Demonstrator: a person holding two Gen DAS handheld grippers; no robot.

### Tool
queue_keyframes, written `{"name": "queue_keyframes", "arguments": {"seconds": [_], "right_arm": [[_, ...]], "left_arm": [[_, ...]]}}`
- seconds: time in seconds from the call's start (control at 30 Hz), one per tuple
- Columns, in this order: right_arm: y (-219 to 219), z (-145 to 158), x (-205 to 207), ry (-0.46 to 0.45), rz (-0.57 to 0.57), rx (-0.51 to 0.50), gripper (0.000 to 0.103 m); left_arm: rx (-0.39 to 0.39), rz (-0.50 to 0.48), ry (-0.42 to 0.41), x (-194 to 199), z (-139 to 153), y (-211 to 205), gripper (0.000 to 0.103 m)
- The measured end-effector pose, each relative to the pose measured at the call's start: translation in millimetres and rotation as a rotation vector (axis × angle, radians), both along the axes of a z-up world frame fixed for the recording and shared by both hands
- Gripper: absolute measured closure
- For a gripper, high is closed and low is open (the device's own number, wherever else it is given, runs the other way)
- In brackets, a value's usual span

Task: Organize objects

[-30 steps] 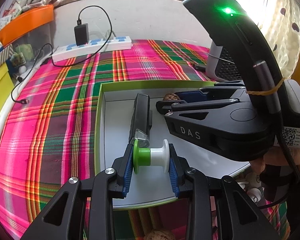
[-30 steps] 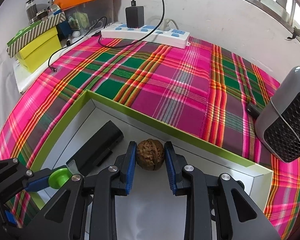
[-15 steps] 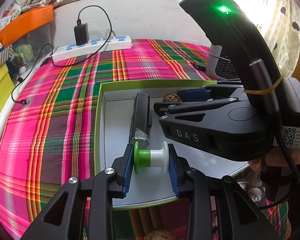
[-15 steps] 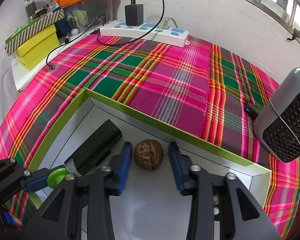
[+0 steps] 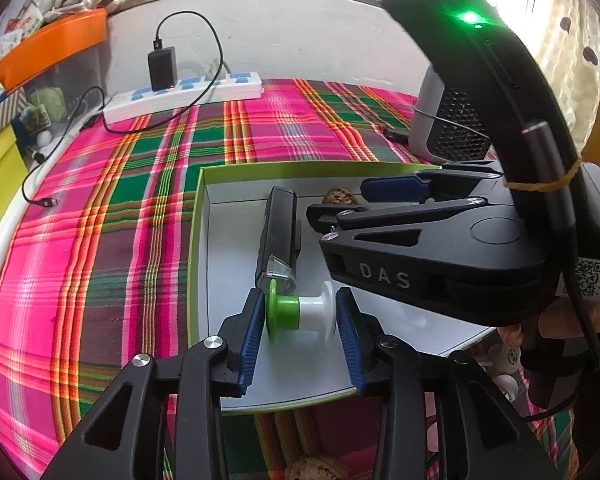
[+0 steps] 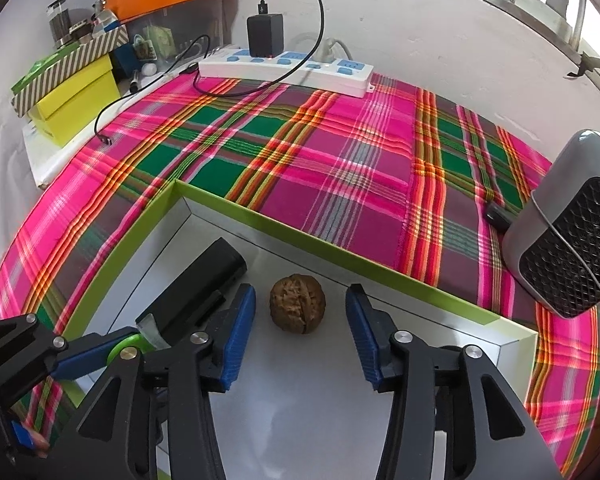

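Left gripper (image 5: 300, 320) pinches a smooth green-and-white spool (image 5: 300, 314); right gripper (image 6: 300, 332) spread around a wrinkled brown walnut (image 6: 297, 309).

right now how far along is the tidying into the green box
Done: the walnut and the black device lie in the green-rimmed box, and the right gripper stands open around the walnut. In hand: the left gripper flanks the green-and-white spool on the box floor. Left: another walnut on the cloth outside.
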State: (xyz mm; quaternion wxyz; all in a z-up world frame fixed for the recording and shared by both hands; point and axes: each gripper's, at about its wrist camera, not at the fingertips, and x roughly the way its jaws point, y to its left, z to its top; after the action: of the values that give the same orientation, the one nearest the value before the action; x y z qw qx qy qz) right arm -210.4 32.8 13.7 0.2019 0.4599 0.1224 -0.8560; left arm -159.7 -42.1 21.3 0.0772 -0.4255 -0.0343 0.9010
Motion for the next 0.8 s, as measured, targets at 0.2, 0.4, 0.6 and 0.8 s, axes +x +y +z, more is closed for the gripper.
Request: {"name": "queue_keyframes", "arguments": {"seconds": [0.2,0.4,0.6,0.8], "right_arm": [[6,9,7,0.023,-0.016,-0.022,0.054],[18,20,20,0.048,-0.044,-0.046,0.054],[32,30,34,0.068,-0.076,-0.071,0.054],[46,36,50,0.087,-0.113,-0.094,0.054]], "left_arm": [[0.003,0.001,0.011,6,4,1,0.066],[0.009,0.004,0.033,17,12,1,0.066],[0.009,0.001,0.046,29,17,0,0.066],[0.015,0.005,0.061,43,21,-3,0.066]]}}
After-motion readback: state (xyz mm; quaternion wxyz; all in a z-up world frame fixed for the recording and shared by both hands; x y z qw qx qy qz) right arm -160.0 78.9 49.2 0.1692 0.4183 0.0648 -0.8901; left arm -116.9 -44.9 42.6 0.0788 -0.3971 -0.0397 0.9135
